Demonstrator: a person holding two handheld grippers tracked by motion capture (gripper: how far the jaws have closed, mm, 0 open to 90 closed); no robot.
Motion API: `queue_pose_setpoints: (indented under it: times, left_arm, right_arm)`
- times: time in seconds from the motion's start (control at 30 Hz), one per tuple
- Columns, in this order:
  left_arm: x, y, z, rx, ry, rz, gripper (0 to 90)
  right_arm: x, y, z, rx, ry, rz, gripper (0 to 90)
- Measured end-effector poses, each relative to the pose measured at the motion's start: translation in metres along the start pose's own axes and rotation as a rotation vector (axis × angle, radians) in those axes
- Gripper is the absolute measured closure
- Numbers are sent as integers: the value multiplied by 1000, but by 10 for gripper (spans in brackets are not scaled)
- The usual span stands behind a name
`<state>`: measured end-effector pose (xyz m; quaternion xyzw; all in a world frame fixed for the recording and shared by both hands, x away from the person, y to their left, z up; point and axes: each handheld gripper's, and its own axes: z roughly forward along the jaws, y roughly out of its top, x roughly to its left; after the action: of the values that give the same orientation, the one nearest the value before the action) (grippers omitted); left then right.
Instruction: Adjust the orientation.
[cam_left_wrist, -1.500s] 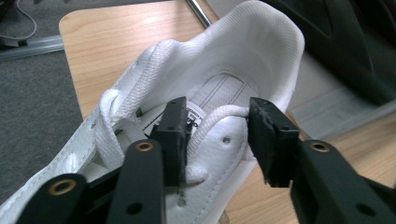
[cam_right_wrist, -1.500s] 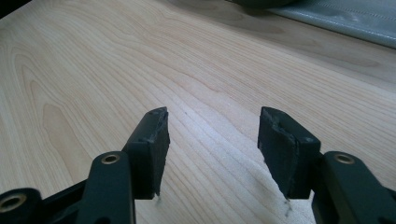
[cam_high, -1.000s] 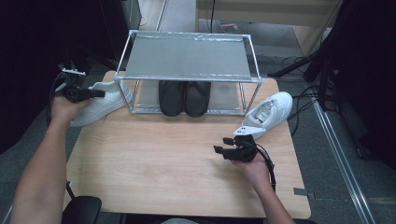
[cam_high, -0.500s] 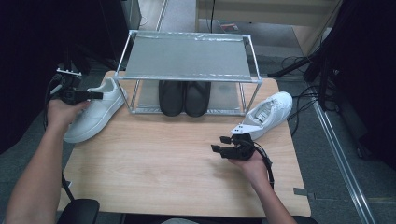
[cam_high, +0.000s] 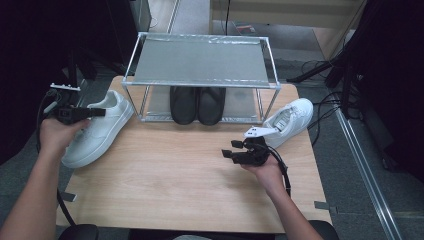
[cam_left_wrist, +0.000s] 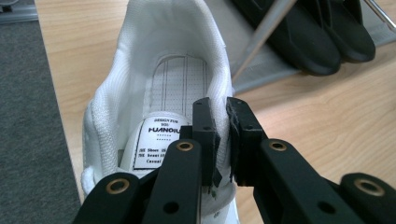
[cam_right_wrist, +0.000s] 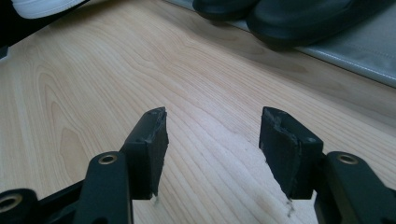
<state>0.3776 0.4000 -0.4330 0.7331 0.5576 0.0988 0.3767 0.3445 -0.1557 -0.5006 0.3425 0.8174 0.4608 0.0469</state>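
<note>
A white sneaker (cam_high: 100, 131) lies at the table's left edge, its toe past the edge. My left gripper (cam_high: 96, 113) is shut on the sneaker's (cam_left_wrist: 163, 88) collar wall, one jaw inside the opening and one outside. Its jaws have just been closing with that wall between them. A second white sneaker (cam_high: 289, 120) lies at the right, by the rack's corner. My right gripper (cam_high: 229, 151) hovers low over bare wood just left of it. In the right gripper view, that gripper (cam_right_wrist: 212, 140) is open with nothing between its fingers.
A metal shoe rack (cam_high: 200, 62) stands at the back middle of the wooden table (cam_high: 165, 180). A pair of black shoes (cam_high: 196, 105) sits on its lower shelf. Cables trail on the floor at the right.
My left hand has drawn toward the near left, and the white sneaker has come with it, further past the table's edge. The right hand has stayed about where it was.
</note>
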Motion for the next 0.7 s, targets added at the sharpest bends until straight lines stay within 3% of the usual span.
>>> queue_pose_setpoints:
  times: [0.33,0.53,0.7]
  left_arm:
    - [-22,-30,-20,-10,-11,-2,837]
    - [-39,-48,-26,-13,-48,13,837]
    - [-57,-54,-28,-21,-59,35,837]
  right_arm:
    - [-3,12,6,-10,21,-2,428]
    - [-3,17,9,-29,38,-6,433]
    - [-2,20,13,-26,48,-14,433]
